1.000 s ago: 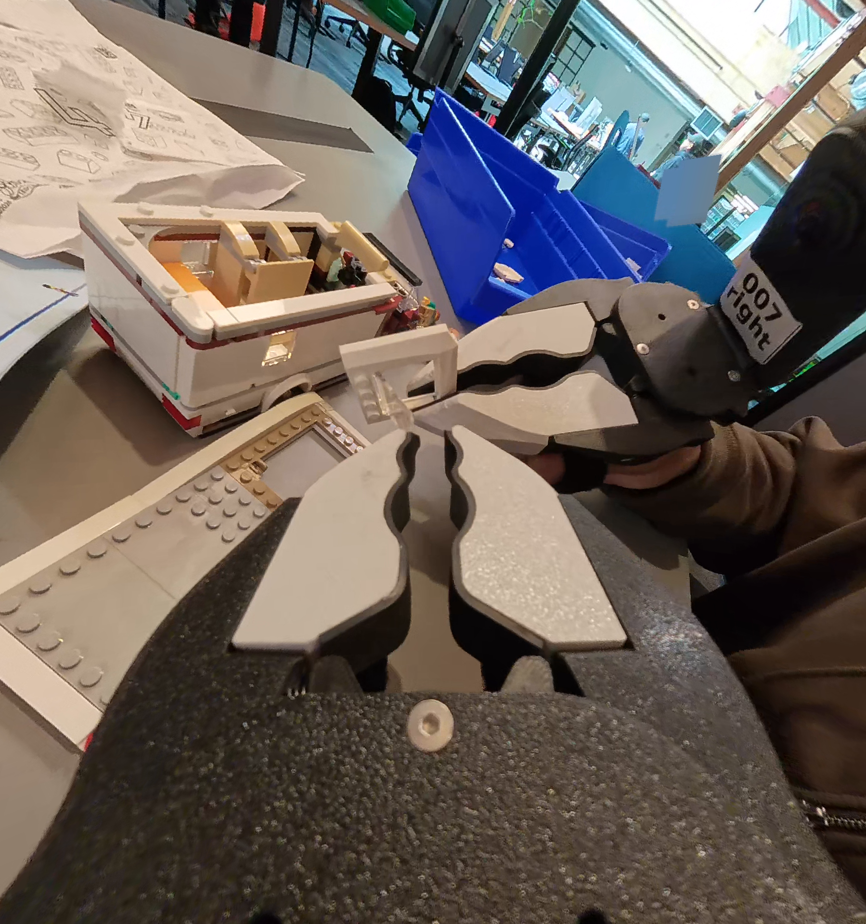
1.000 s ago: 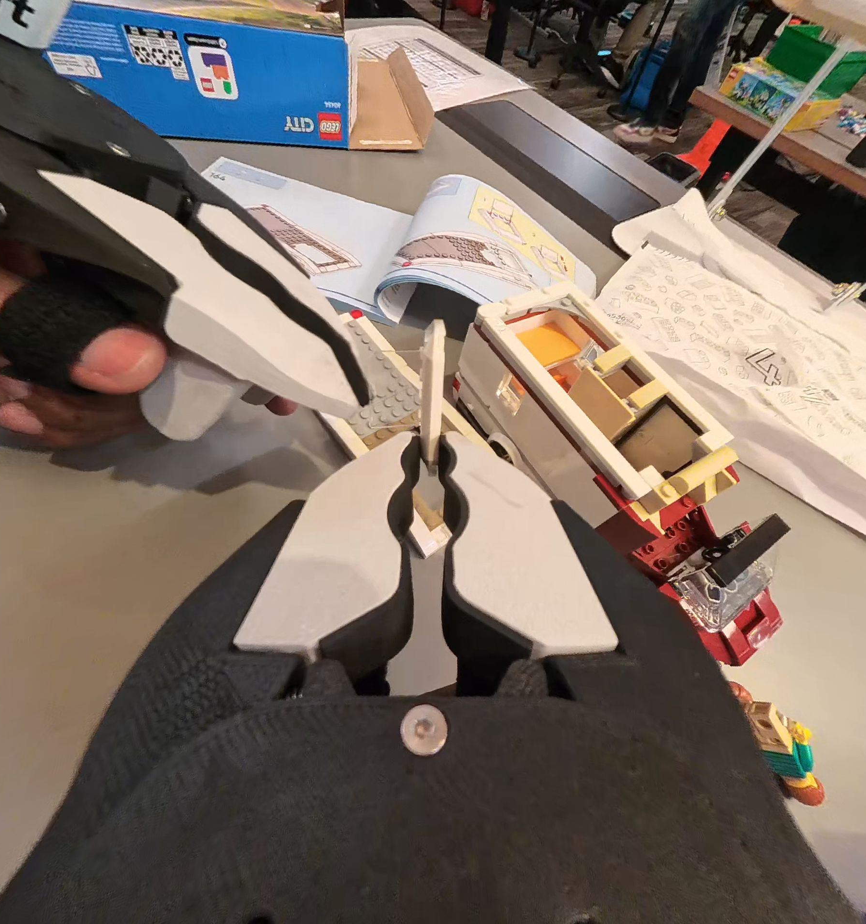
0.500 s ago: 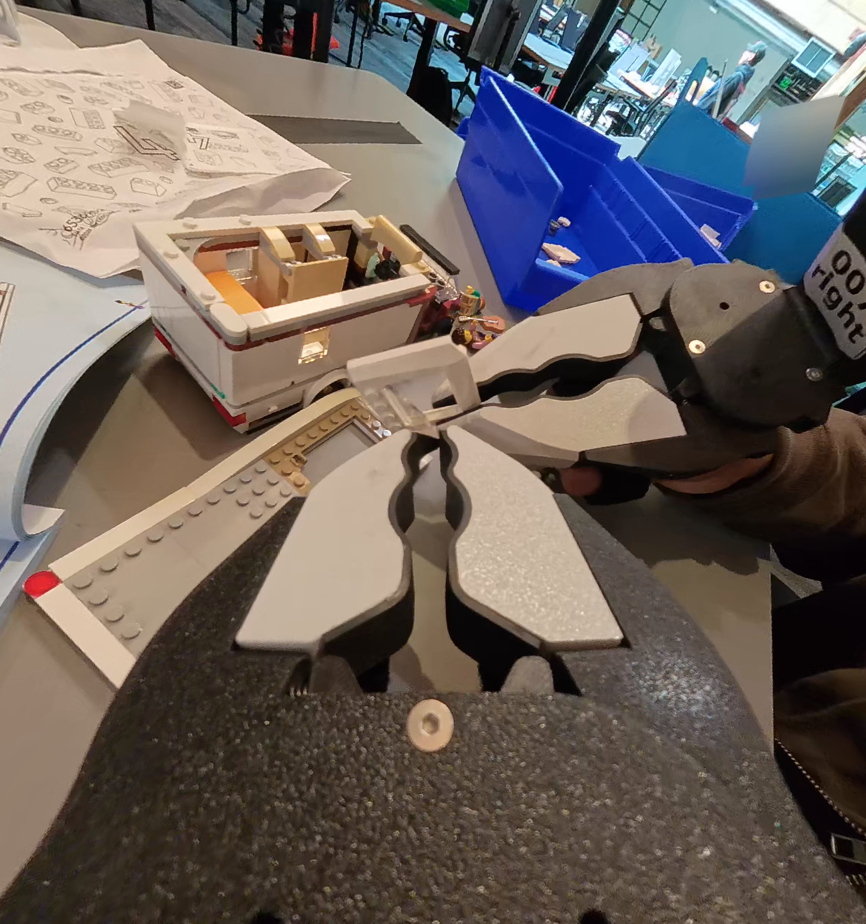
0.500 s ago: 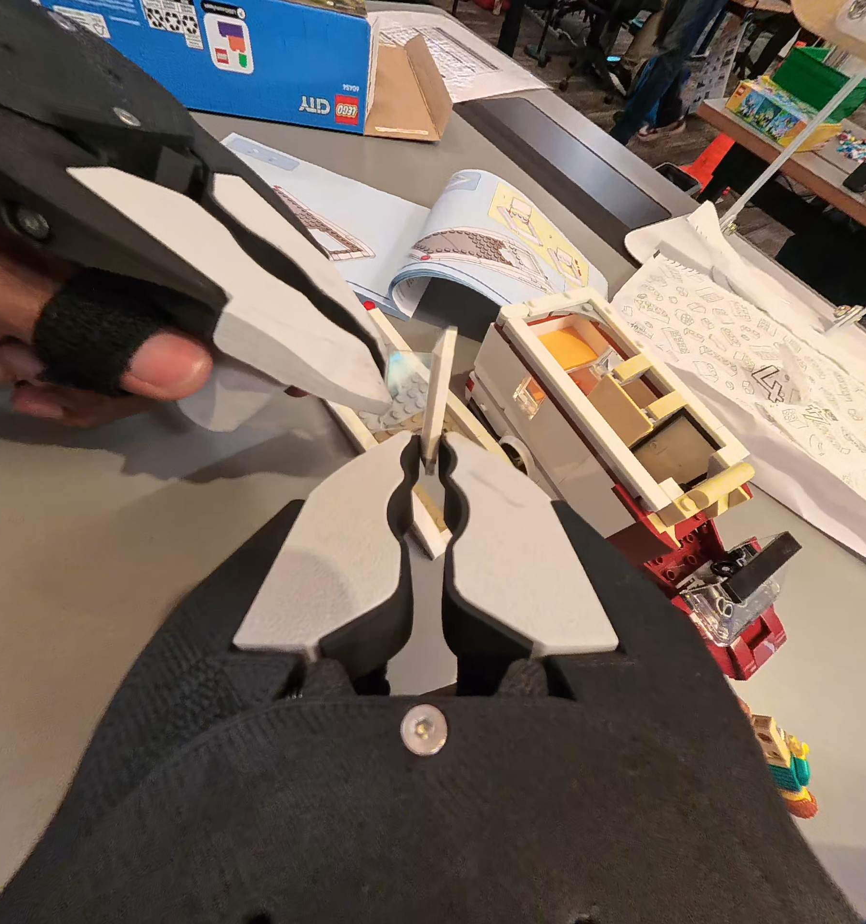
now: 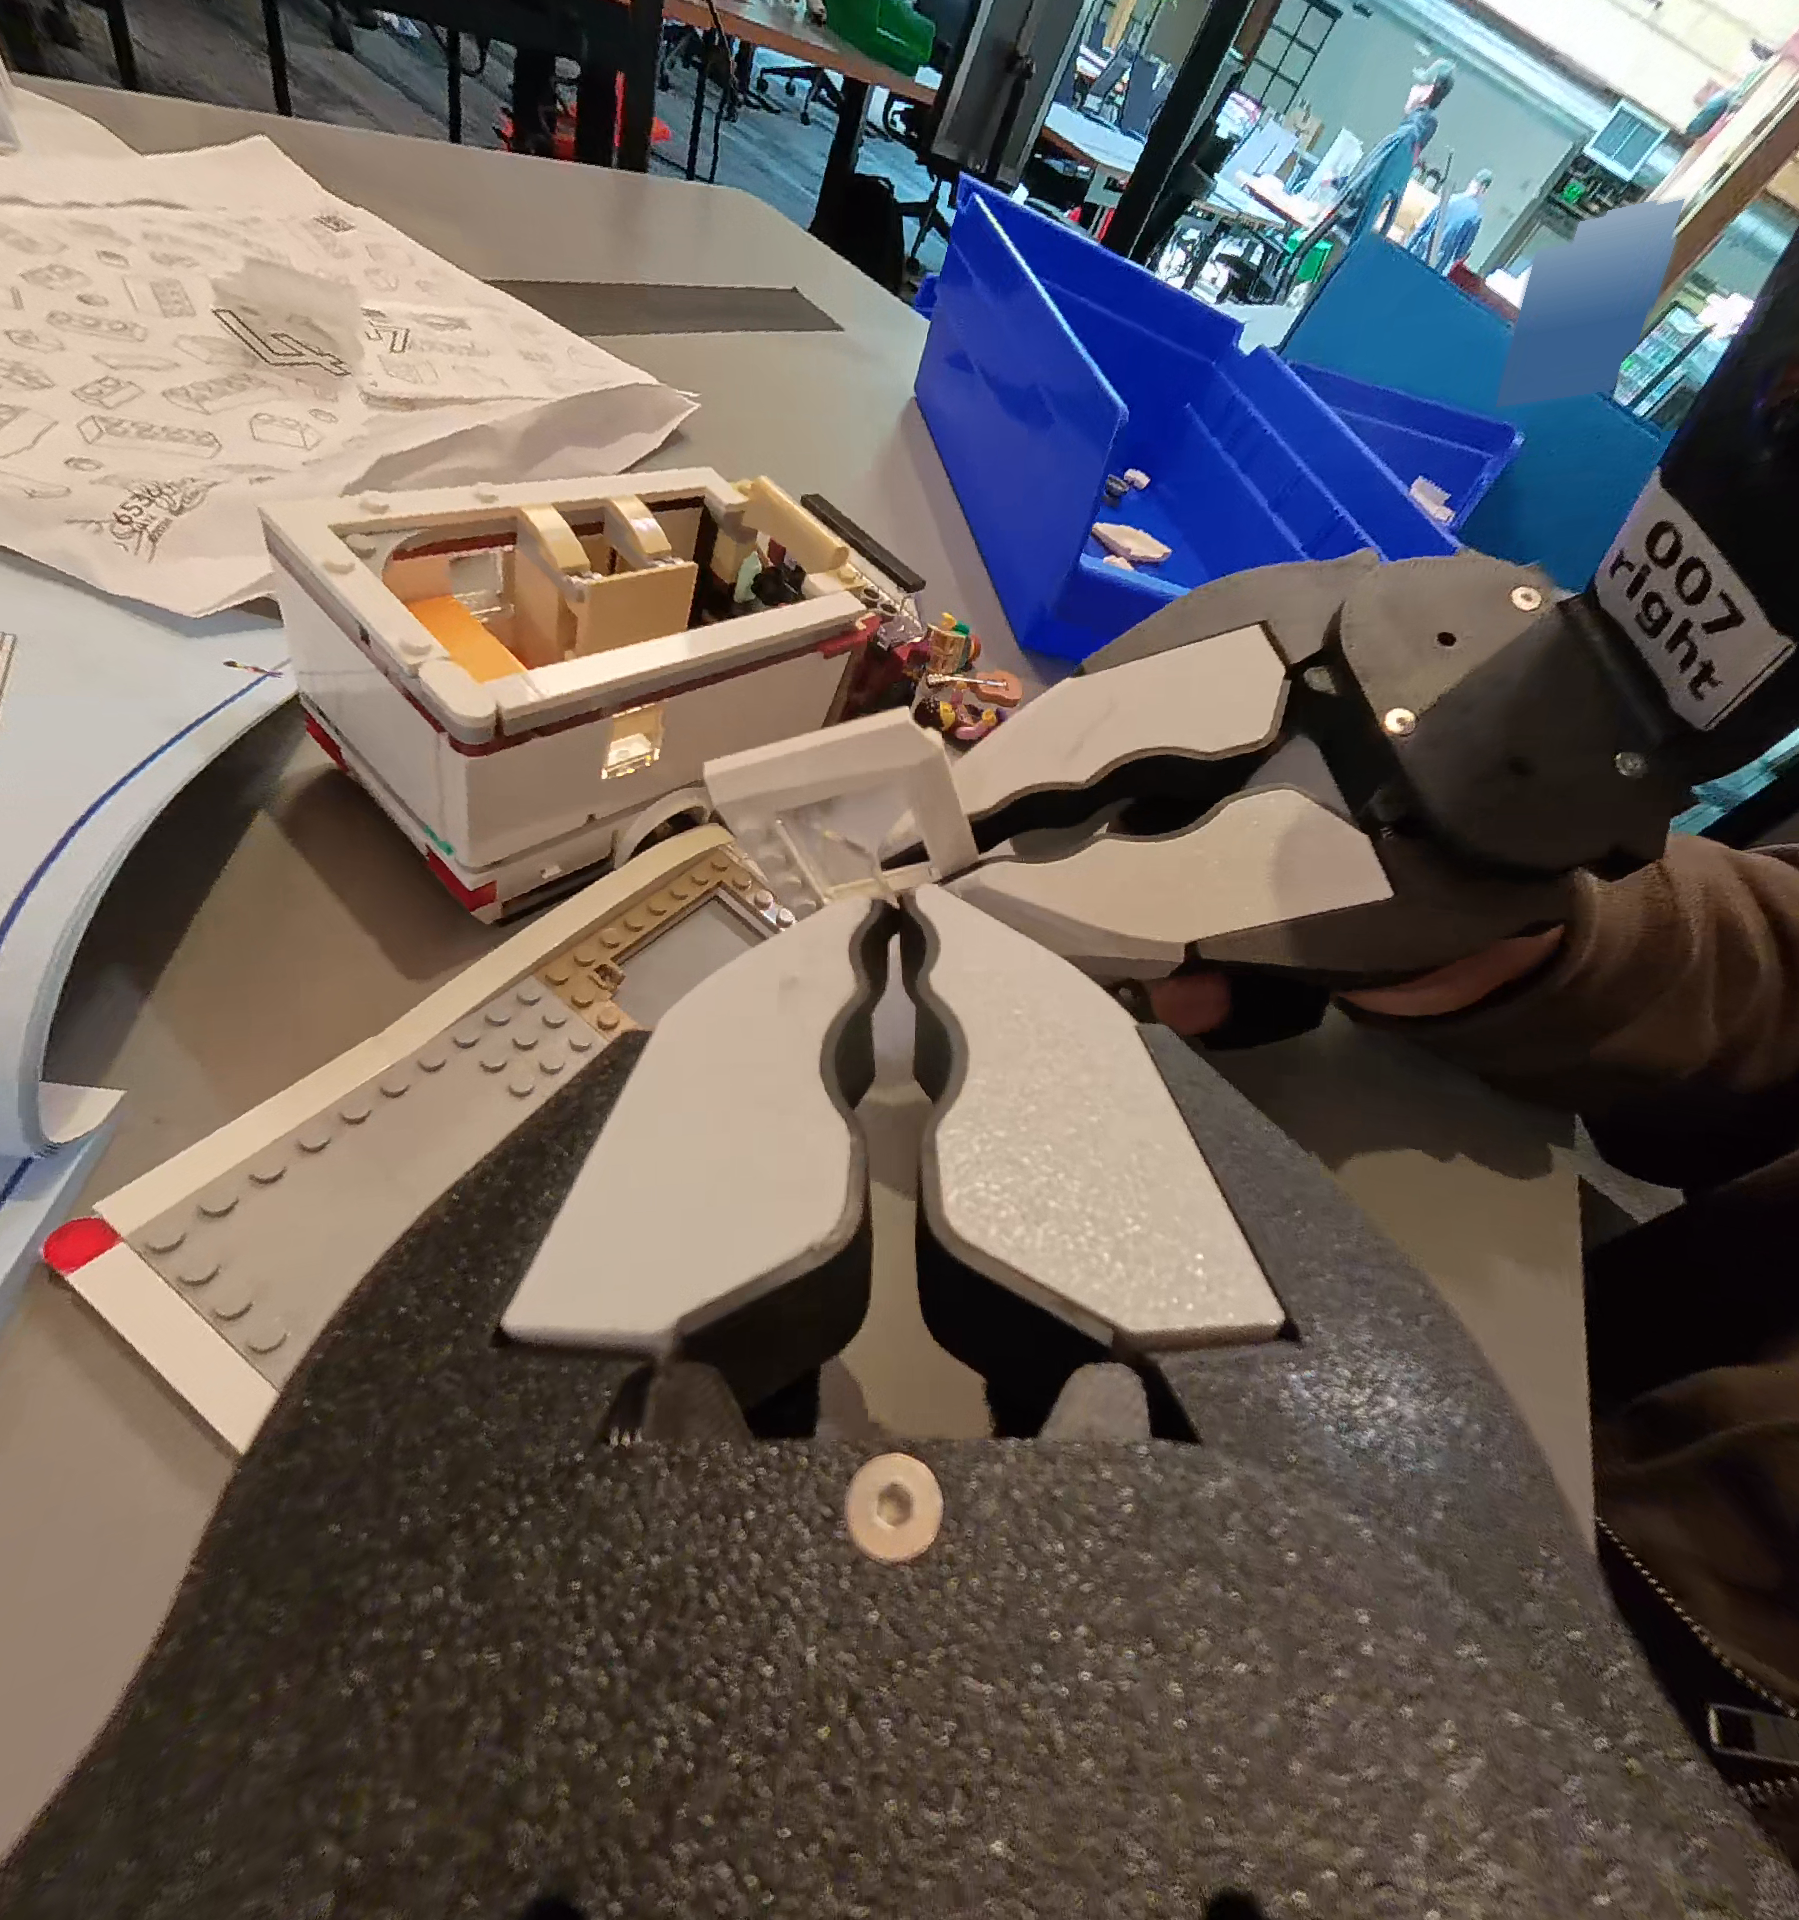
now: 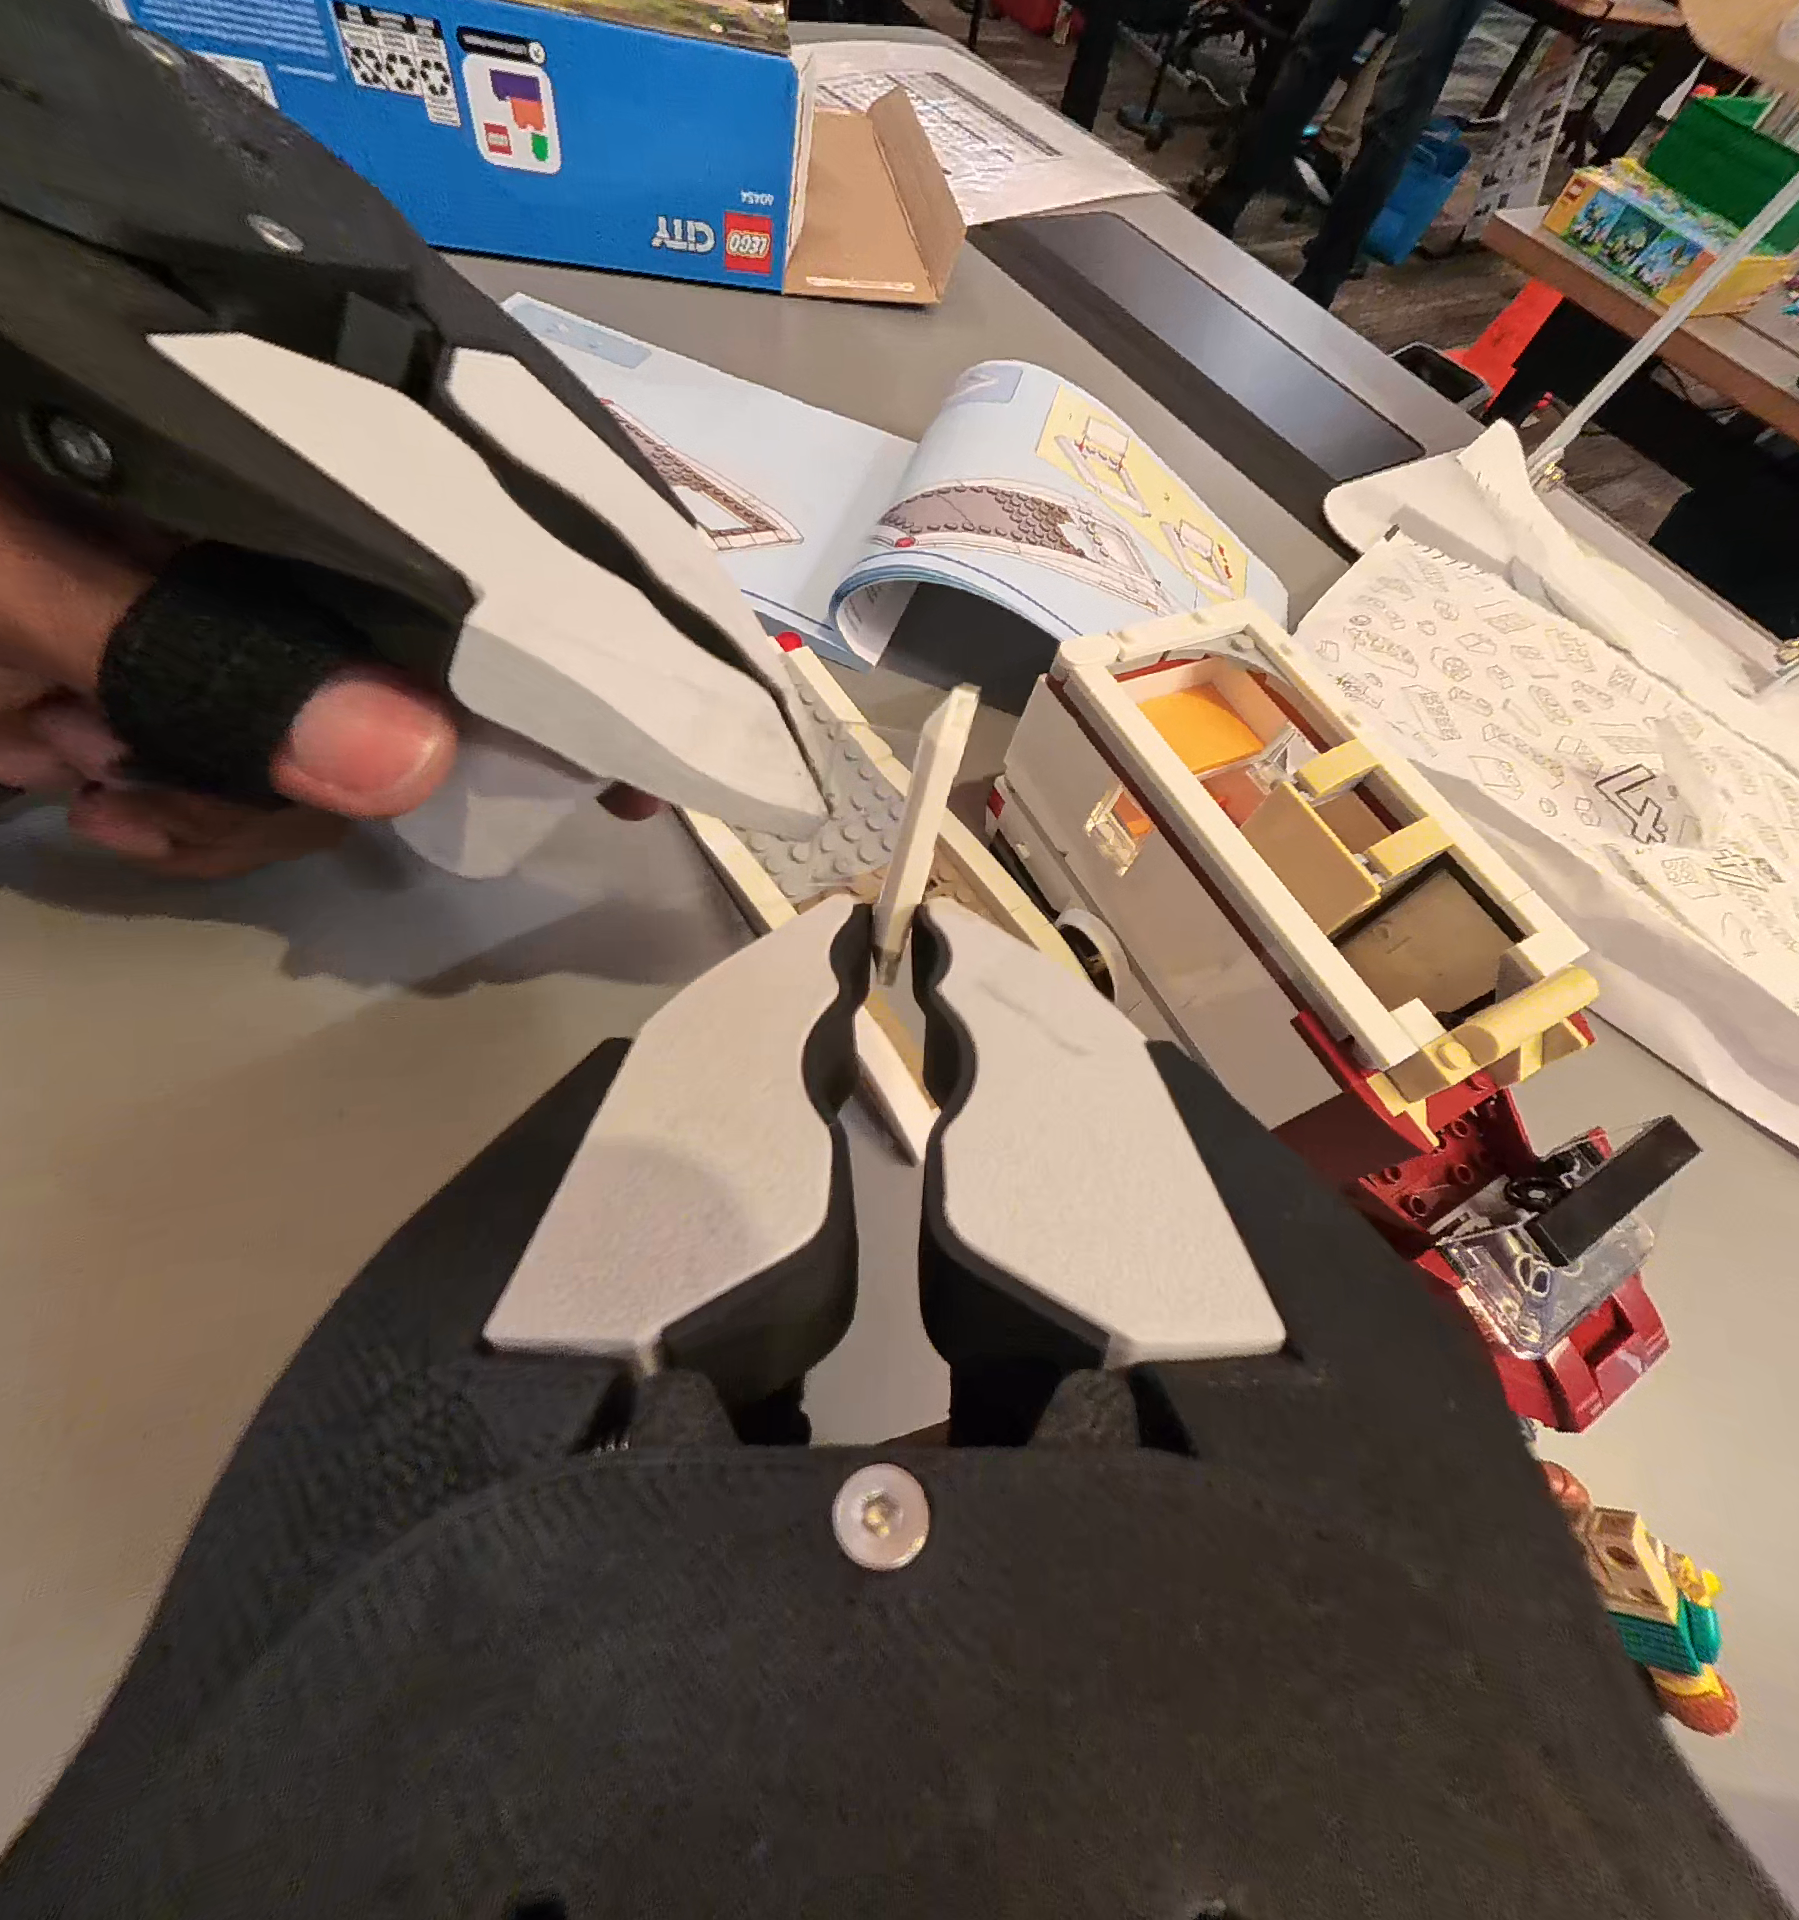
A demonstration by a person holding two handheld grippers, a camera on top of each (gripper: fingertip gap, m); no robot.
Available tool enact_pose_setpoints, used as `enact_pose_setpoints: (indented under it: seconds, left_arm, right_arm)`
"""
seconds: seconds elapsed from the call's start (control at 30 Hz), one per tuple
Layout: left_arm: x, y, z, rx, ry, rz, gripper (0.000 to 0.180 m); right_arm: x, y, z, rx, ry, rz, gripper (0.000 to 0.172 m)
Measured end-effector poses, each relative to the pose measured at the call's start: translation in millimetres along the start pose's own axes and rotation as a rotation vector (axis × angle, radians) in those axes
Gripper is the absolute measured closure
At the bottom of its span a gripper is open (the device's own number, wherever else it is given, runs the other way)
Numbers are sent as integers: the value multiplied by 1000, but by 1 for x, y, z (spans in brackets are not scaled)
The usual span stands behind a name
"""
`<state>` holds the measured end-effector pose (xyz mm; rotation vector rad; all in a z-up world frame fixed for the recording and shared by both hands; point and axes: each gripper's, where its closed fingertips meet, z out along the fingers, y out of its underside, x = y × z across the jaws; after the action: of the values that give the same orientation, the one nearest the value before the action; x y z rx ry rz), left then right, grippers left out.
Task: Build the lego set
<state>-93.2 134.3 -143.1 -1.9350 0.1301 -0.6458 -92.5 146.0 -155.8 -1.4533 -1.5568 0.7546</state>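
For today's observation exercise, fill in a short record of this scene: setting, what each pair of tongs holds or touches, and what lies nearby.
Setting: grey table with toy-brick parts
Right tongs: clamped on a white window frame
Left tongs: closed, tips pinching the frame's clear pane
Below the tongs: studded grey roof panel
Nearby: roofless white camper van, open booklet, blue bin, blue box

camper (image 5: 562, 727) white, dark-red stripe; bin (image 5: 1134, 436) blue; window frame (image 5: 843, 769) white; roof plate (image 5: 355, 1143) grey, tan
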Motion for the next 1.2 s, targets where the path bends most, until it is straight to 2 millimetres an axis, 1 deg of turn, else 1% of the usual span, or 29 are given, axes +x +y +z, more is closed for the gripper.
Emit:
enact_pose_setpoints:
  seconds: [0.07, 0.3, 0.37, 0.43, 0.5, 0.63, 0.7, 0.77, 0.83, 0.93, 1.03, 1.13, 1.2]
  left_arm:
    - [-2, 0, -1, 0, 8, -25, 178]
    - [-13, 0, -5, 0, -51, -29, 180]
    - [-10, -1, -4, 11, -30, -36, 180]
    - [0, -1, -2, 11, 5, -19, 179]
    - [1, 0, 0, -5, -19, 27, 180]
    - [-8, 1, -3, -8, -43, -4, 180]
    - [-22, -1, -8, 0, -123, 6, 180]
    - [-19, -4, -9, 16, -96, -15, 180]
    - [-17, -1, -8, -1, -97, -8, 180]
    - [-15, -4, -8, 14, -92, -6, 180]
    - [-13, -4, -8, 13, -80, -22, 172]
    - [-11, -2, -6, -1, -70, -33, 163]
    - [-10, 0, -5, -10, -64, -34, 162]
  right_arm:
    - [-1, 0, 0, 1, -5, 3, 164]
    - [1, -2, -1, 13, -2, 8, 164]
    - [1, -2, -1, 12, 3, 5, 164]
    - [0, -1, 0, 5, -2, 0, 164]
    - [-3, 1, 1, -2, -6, -7, 164]
    - [-3, 1, 1, -5, -6, -11, 164]
    - [-7, 0, 0, 6, -31, -10, 165]
    - [-9, -1, 0, 7, -26, -24, 165]
    - [-6, 0, 1, 1, 6, -47, 165]
    - [-2, 0, 0, 2, 22, -33, 165]
    - [3, 0, 0, -1, 57, -47, 165]
    - [3, 0, 0, 1, 66, -60, 165]
    - [2, 0, 1, 0, 65, -68, 165]
